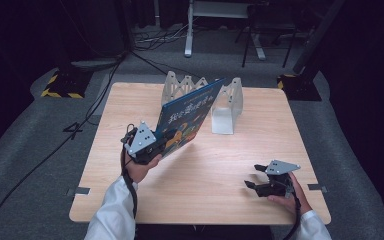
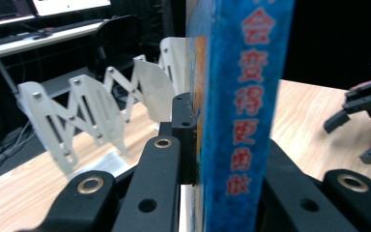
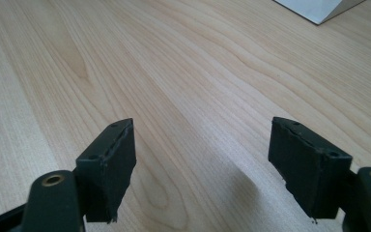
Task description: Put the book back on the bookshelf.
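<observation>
Book [image 2: 241, 111] cut off by top and bottom edges in the left hand-held gripper [image 2: 222, 159] view; lettering blurred, unreadable. In the high view, cover print too small to make out; lower corner hidden behind that gripper. White folding rack [image 1: 227, 107] partly hidden behind the book. Right hand-held gripper [image 3: 203, 164] cropped at the bottom edge.

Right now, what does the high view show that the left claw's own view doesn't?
High view alone: the person's sleeves, the whole table, the book's blue picture cover, the left claw from outside.

Left claw view alone: the book's spine with red characters, pinched between two black jaws.

Both: the white folding rack behind the book, and the right claw, open above the wood.
</observation>
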Tool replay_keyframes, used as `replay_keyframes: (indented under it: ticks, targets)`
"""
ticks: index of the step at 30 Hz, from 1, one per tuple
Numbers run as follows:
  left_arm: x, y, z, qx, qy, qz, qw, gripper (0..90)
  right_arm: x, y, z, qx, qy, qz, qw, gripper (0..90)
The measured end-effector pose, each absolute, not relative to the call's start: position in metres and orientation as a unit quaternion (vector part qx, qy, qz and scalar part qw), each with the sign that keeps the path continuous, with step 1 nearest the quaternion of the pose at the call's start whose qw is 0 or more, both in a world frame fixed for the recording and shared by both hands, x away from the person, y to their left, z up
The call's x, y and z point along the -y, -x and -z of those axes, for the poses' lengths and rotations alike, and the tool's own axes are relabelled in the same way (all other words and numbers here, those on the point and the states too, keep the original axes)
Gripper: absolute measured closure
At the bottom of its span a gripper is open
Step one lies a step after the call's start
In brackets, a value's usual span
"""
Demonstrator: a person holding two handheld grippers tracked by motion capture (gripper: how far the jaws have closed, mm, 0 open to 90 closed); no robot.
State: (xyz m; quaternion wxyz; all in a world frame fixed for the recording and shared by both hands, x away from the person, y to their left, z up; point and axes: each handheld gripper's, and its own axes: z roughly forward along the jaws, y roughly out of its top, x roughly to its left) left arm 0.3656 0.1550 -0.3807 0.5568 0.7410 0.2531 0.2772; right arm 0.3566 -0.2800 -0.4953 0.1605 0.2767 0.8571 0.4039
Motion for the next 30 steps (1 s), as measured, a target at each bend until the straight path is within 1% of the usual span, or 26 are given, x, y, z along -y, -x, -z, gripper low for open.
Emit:
replay_keyframes:
  ticks: [16,25,30]
  targets:
    - [-0.182,-0.379,0.375,-0.298,-0.718,-0.302,0.551,82.9,0.275,-0.357,0.501,-0.868,-0.271,-0.384,0.157,25.2]
    - [-0.179,-0.398,0.379,-0.315,-0.718,-0.312,0.537,82.8,0.274,-0.357,0.502,-0.870,-0.271,-0.382,0.156,24.4]
    - [-0.176,-0.413,0.380,-0.332,-0.704,-0.315,0.543,82.8,0.274,-0.357,0.502,-0.871,-0.271,-0.380,0.155,24.4]
